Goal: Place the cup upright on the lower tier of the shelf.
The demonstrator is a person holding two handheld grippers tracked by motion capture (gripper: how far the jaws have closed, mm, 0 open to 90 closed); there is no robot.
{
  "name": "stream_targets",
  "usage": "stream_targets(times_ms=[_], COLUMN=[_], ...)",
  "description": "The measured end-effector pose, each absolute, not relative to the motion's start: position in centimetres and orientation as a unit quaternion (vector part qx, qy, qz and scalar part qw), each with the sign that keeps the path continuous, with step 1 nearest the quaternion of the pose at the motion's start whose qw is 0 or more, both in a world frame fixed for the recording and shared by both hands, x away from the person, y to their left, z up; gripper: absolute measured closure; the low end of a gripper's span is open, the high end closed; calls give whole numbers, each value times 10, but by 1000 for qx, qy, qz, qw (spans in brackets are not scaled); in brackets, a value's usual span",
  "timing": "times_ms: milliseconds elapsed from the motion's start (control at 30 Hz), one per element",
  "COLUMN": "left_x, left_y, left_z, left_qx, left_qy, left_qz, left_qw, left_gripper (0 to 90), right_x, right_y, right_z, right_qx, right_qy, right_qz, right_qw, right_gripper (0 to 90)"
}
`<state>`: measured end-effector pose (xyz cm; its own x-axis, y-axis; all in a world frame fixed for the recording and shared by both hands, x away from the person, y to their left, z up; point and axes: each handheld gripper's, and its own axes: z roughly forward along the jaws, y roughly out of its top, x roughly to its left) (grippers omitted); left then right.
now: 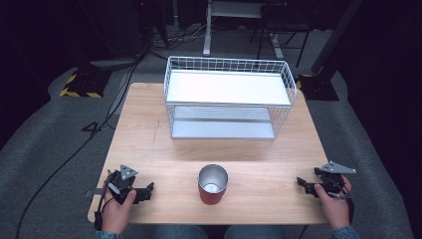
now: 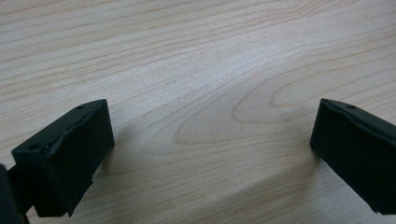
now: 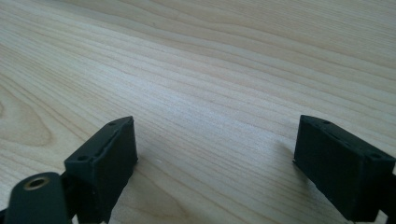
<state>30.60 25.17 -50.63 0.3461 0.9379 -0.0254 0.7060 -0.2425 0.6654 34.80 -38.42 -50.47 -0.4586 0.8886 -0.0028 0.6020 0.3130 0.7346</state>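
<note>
A: Resting on the table (image 1: 149, 144), left gripper (image 1: 148, 191) sits well left of the cup (image 1: 213, 184); jaws wide, nothing between them.

B: Cup upright, near the table's front edge, rack (image 1: 228, 97) behind it. Right gripper (image 1: 302, 184) well right of the cup, jaws wide, nothing held.

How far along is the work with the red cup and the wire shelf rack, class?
Nothing looks done yet: the red cup stands upright on the table, apart from the wire shelf rack. Nothing is in hand: the left tool and right tool rest open on either side. Grasping and moving the cup probably remain.
</note>
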Motion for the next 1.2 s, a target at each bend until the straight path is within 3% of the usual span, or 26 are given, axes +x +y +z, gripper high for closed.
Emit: stream_targets(times_ms=[400, 600, 1200], left_x=[307, 306, 289], left_y=[251, 253, 235], left_z=[-506, -502, -466], left_qx=[763, 753, 740], left_qy=[539, 542, 499], left_qz=[193, 198, 224], left_qw=[299, 317, 391], left_gripper=[6, 178, 158], right_x=[348, 348, 348], right_y=[-384, -384, -384], right_z=[-505, -505, -505], right_qx=[478, 477, 478], right_qy=[782, 782, 782], right_qz=[341, 341, 341], right_qw=[210, 210, 210], right_gripper=[127, 123, 123])
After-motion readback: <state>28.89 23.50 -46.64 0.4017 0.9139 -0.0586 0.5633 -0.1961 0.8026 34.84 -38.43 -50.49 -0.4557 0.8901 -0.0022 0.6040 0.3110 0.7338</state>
